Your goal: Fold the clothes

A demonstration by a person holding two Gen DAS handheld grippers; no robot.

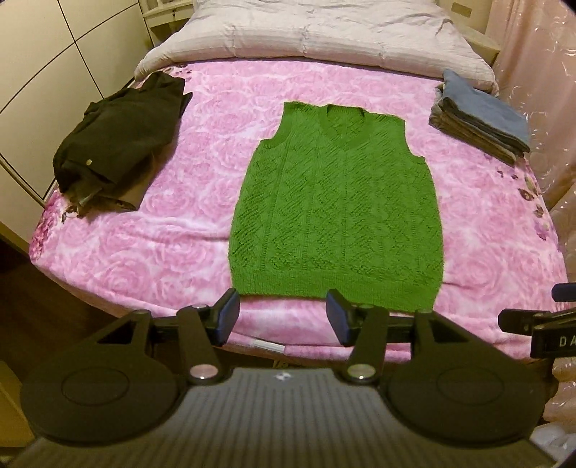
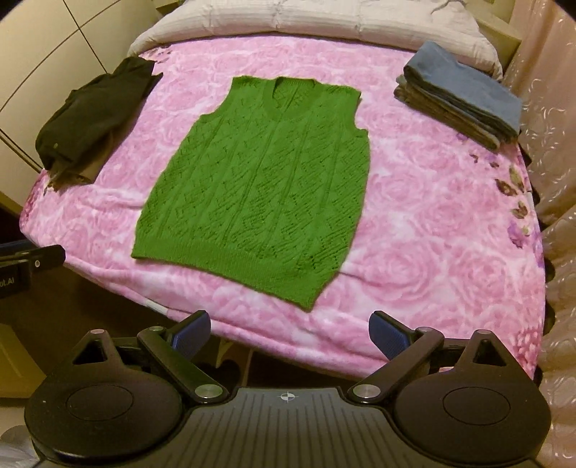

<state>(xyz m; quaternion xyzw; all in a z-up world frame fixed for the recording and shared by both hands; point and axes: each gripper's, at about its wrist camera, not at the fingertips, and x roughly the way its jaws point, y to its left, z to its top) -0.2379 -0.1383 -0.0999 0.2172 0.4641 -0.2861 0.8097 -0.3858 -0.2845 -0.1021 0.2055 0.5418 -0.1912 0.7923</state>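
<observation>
A knitted vest (image 1: 336, 212) lies spread flat in the middle of the bed (image 1: 162, 259), its hem toward the near edge and its neckline toward the far end, where a folded duvet (image 1: 313, 32) lies across the bed. To the left of the vest, well apart from it and by the bed's left edge, sits a crumpled garment (image 1: 118, 140). To the right, near the far right corner and just before the duvet, rests a stack of folded clothes (image 1: 478, 118).
</observation>
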